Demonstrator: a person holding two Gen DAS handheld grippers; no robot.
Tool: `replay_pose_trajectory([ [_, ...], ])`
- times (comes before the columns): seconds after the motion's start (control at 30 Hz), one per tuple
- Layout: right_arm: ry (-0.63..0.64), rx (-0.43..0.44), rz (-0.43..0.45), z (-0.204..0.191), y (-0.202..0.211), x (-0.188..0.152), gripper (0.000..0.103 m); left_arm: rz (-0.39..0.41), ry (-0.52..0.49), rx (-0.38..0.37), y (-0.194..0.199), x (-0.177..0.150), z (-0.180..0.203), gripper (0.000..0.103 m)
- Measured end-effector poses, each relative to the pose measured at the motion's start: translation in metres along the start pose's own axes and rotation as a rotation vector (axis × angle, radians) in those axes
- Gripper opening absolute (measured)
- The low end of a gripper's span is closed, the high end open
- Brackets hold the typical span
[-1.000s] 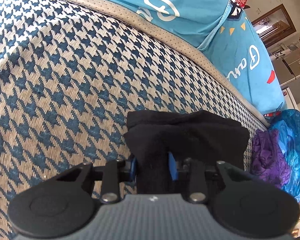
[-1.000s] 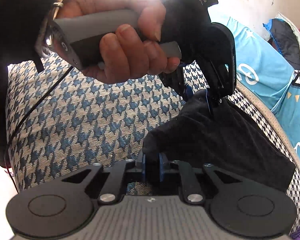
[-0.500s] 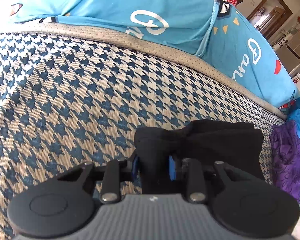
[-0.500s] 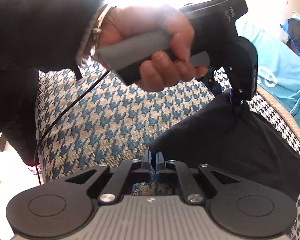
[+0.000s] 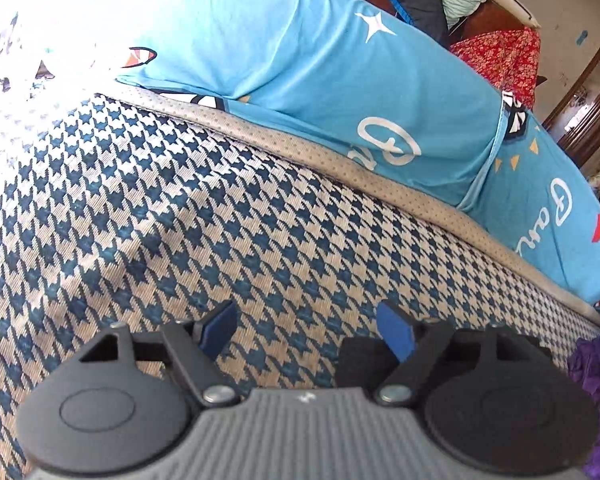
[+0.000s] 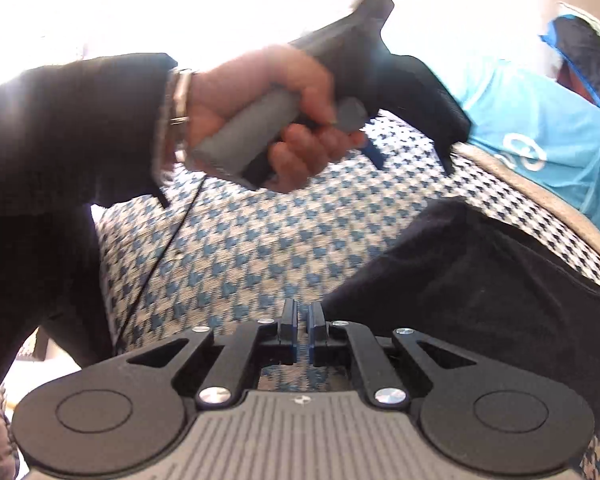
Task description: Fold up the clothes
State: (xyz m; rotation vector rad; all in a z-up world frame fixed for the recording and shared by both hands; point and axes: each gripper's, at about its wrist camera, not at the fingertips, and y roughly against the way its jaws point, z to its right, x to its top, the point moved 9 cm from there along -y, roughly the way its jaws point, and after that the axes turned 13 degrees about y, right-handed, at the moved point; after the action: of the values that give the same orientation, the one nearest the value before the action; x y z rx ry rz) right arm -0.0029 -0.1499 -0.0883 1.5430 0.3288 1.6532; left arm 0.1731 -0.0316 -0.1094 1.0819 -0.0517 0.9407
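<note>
From your left wrist view, the left tool (image 5: pixel 307 330) is opening, with only the checked mattress (image 5: pixel 148 216) between its blue pads; a corner of the black garment (image 5: pixel 354 362) shows beside the right pad.

From your right wrist view, the right tool (image 6: pixel 303 326) is pressed together on nothing, beside the folded garment's edge. Your left hand (image 6: pixel 260 120) is above the mattress.

Black sleeve (image 6: pixel 80 132), metal bracelet (image 6: pixel 180 96)
</note>
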Motion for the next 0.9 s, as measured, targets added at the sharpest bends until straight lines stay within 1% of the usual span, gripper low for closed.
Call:
replay_pose_trajectory([
  [0.07, -0.048, -0.064, -0.028, 0.018, 0.001, -0.007, 0.008, -0.003, -0.029, -0.025, 0.003, -0.004, 0.007, 0.075],
  [0.23, -0.205, -0.242, -0.073, 0.067, 0.002, -0.026, 0.01, -0.033, -0.126, -0.06, 0.0, -0.025, 0.028, 0.075],
  [0.3, -0.262, -0.305, -0.074, 0.087, 0.003, -0.032, 0.01, -0.044, -0.16, -0.067, 0.001, -0.034, 0.035, 0.075],
  [0.37, -0.317, -0.358, -0.061, 0.104, 0.005, -0.034, 0.01, -0.049, -0.191, -0.074, 0.002, -0.041, 0.04, 0.075],
  [0.5, -0.447, -0.422, -0.012, 0.142, 0.016, -0.038, 0.01, -0.071, -0.254, -0.102, 0.006, -0.053, 0.049, 0.075],
  [0.57, -0.501, -0.473, 0.003, 0.159, 0.021, -0.041, 0.01, -0.097, -0.277, -0.122, 0.006, -0.059, 0.053, 0.075],
  [0.63, -0.538, -0.536, 0.001, 0.174, 0.027, -0.047, 0.011, -0.111, -0.309, -0.132, 0.005, -0.064, 0.058, 0.075],
  [0.7, -0.581, -0.608, 0.005, 0.191, 0.035, -0.055, 0.02, -0.12, -0.339, -0.135, 0.004, -0.069, 0.062, 0.075],
  [0.73, -0.603, -0.645, 0.012, 0.199, 0.038, -0.06, 0.029, -0.127, -0.35, -0.139, 0.003, -0.071, 0.064, 0.075],
  [0.77, -0.617, -0.669, 0.018, 0.206, 0.041, -0.062, 0.035, -0.136, -0.358, -0.144, 0.001, -0.073, 0.066, 0.075],
  [0.83, -0.638, -0.696, 0.023, 0.215, 0.044, -0.067, 0.042, -0.155, -0.375, -0.157, -0.001, -0.078, 0.068, 0.075],
  [0.9, -0.658, -0.698, 0.025, 0.222, 0.043, -0.07, 0.043, -0.169, -0.394, -0.17, -0.003, -0.082, 0.071, 0.075],
])
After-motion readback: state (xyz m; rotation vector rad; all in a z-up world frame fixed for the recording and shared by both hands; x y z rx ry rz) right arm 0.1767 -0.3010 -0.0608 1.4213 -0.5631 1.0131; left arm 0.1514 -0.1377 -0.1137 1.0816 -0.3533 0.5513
